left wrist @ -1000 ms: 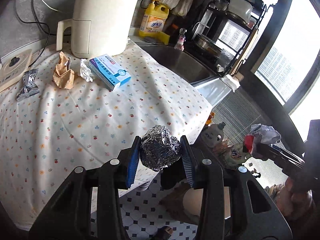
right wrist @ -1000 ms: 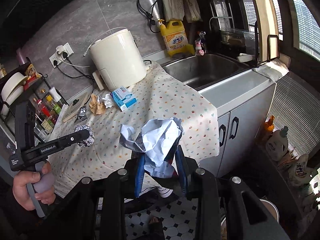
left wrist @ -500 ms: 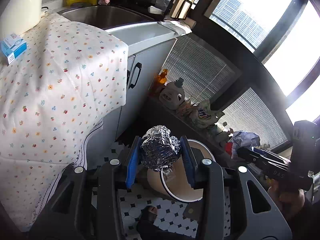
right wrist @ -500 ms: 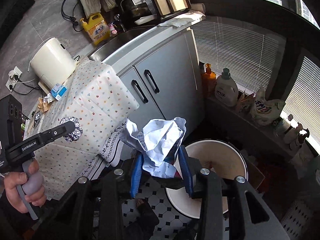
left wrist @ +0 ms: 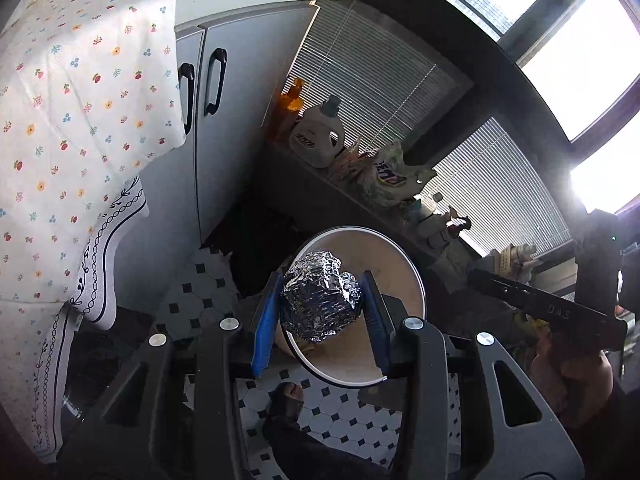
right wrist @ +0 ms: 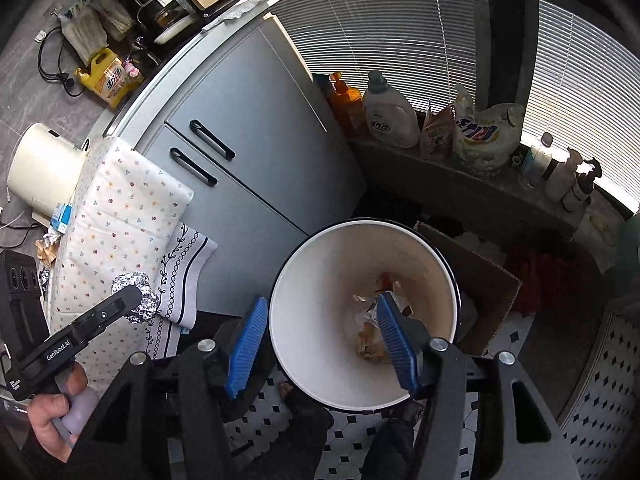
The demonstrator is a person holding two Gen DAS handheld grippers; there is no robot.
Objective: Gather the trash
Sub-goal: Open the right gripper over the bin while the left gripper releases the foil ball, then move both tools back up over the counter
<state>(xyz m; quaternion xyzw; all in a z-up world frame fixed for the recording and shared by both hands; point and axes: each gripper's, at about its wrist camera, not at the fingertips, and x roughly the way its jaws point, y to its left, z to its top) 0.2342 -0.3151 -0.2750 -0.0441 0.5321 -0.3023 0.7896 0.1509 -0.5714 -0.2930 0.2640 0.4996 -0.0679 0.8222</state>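
Observation:
My left gripper [left wrist: 320, 302] is shut on a crumpled foil ball [left wrist: 318, 296], held above the round white bin [left wrist: 416, 280] on the tiled floor. The same foil ball [right wrist: 138, 298] shows at the left gripper's tip in the right wrist view, left of the bin. My right gripper [right wrist: 320, 328] hangs over the bin [right wrist: 288, 280] with its jaws opening and nothing between the blue pads [right wrist: 246, 340]. Crumpled paper and scraps [right wrist: 372, 328] lie at the bin's bottom. The right gripper's body [left wrist: 544, 308] shows at the right of the left wrist view.
Grey cabinet doors [right wrist: 256, 168] stand behind the bin, and a flowered cloth [left wrist: 76, 120] hangs over the counter edge at left. Detergent bottles and bags [right wrist: 432, 120] line a low ledge under the blinds. A cardboard box [right wrist: 480, 276] sits right of the bin.
Both grippers swung from the counter down over the bin. The right gripper's jaws opened and its crumpled white paper is gone from between them. The left still holds the foil ball.

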